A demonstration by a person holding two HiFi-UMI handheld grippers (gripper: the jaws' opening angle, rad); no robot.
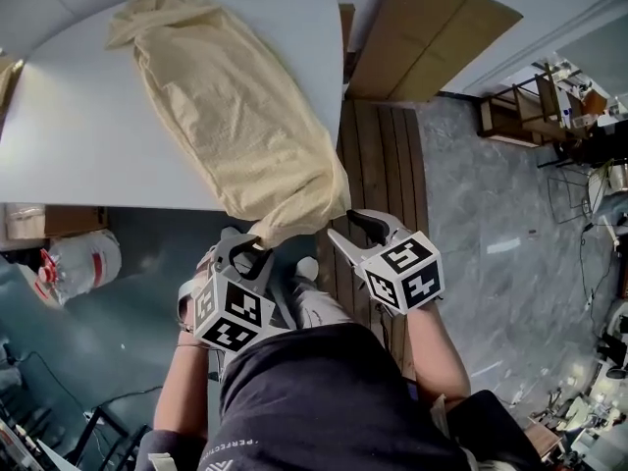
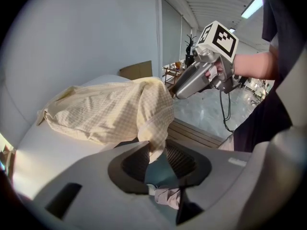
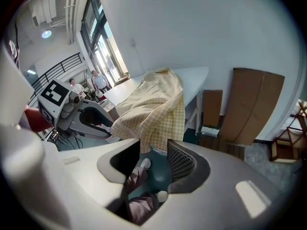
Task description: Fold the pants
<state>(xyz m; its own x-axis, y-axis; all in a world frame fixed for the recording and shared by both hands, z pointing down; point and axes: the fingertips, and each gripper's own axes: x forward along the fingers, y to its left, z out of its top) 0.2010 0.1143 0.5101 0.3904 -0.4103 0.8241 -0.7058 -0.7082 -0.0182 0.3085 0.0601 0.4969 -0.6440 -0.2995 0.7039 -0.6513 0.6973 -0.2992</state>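
Pale yellow checked pants (image 1: pixel 235 106) lie lengthwise on the white table (image 1: pixel 69 135), and their near end droops over the front edge. My left gripper (image 1: pixel 245 241) is just below that edge. In the left gripper view the hanging corner of the pants (image 2: pixel 110 111) dangles between my left gripper's (image 2: pixel 156 150) parted jaws, with a gap on the right side. My right gripper (image 1: pixel 345 227) is beside it at the table's near right corner. It (image 3: pixel 153 152) stands open, and the hem of the pants (image 3: pixel 153 104) hangs just above its jaws.
Cardboard sheets (image 1: pixel 432 37) lean on the wall beyond the table's right end, above a strip of wooden boards (image 1: pixel 383 165). A white and red bag (image 1: pixel 83 258) and a cardboard box (image 1: pixel 49 222) sit under the table at left. Cluttered benches (image 1: pixel 549 96) stand far right.
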